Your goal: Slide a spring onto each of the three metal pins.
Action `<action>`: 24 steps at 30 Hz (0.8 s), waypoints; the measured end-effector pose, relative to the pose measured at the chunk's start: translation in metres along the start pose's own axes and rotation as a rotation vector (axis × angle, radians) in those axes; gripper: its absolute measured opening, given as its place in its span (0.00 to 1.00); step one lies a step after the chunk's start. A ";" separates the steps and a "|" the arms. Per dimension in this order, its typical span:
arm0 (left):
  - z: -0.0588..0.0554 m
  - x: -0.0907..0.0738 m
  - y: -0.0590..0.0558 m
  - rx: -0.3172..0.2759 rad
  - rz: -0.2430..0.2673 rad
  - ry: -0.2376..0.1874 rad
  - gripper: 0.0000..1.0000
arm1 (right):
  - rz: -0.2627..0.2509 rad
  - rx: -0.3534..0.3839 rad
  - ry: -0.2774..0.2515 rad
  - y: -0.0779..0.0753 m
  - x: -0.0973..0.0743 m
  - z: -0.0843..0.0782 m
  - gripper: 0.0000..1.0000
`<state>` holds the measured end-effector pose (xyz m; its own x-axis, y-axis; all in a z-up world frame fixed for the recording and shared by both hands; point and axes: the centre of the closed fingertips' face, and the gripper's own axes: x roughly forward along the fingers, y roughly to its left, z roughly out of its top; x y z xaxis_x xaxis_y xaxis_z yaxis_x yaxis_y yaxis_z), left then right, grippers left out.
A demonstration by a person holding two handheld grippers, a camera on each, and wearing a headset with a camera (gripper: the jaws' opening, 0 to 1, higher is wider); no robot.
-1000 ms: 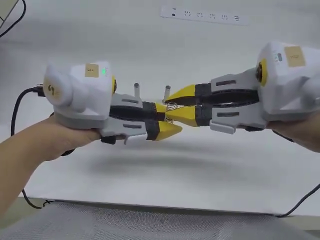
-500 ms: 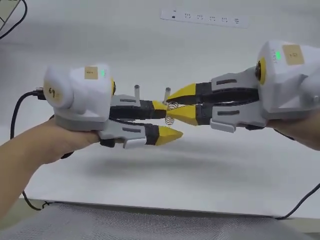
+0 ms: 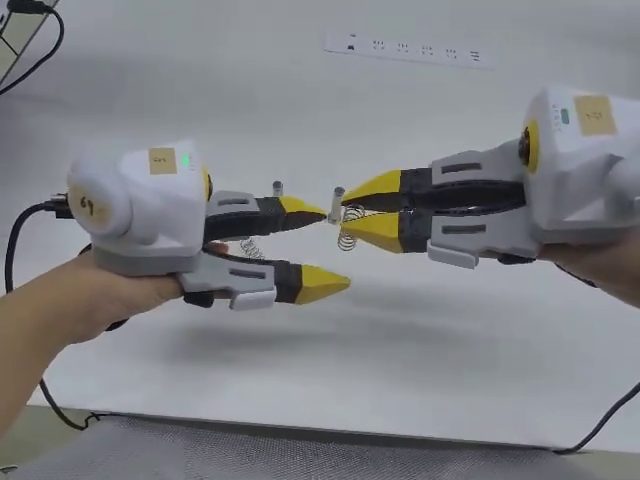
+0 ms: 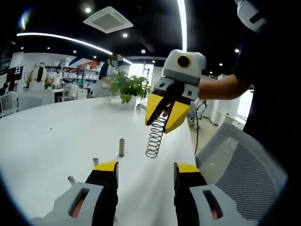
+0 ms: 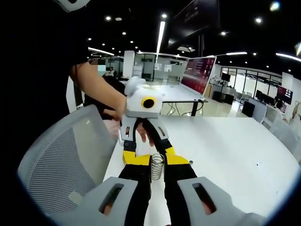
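Gripping a spring (image 4: 155, 136) in my right tongs (image 5: 156, 159), left tongs (image 4: 146, 165) spread wide, I judge one pin (image 4: 121, 147) on the desk (image 4: 47, 136) already carrying its spring and two bare pins (image 4: 95, 161) left.

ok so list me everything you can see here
spring: 1, silver, hanging from the right gripper's jaws
metal pins: 3, silver, upright in a row on the table; the far one looks to carry a coil
table: 1, white
power strip: 1, white, far side of the table
plant: 1, green, far end
right gripper: yellow-tipped, shut on the spring
left gripper: yellow-tipped, open
hands: 2, one per gripper
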<state>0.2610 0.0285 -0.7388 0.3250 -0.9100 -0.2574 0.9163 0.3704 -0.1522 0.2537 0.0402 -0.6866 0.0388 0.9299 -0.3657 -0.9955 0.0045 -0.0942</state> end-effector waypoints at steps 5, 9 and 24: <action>-0.010 -0.013 0.006 -0.004 0.039 0.018 0.46 | -0.016 0.004 -0.001 -0.004 -0.003 0.000 0.06; -0.014 -0.022 0.014 -0.008 0.088 0.014 0.56 | -0.029 0.008 0.002 -0.008 -0.005 -0.002 0.06; -0.023 -0.049 0.033 -0.009 0.228 0.009 0.83 | -0.077 0.015 0.013 -0.017 -0.008 -0.009 0.07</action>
<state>0.2698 0.0899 -0.7532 0.5215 -0.8006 -0.2950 0.8171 0.5682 -0.0974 0.2706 0.0299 -0.6903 0.1158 0.9219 -0.3696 -0.9908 0.0808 -0.1088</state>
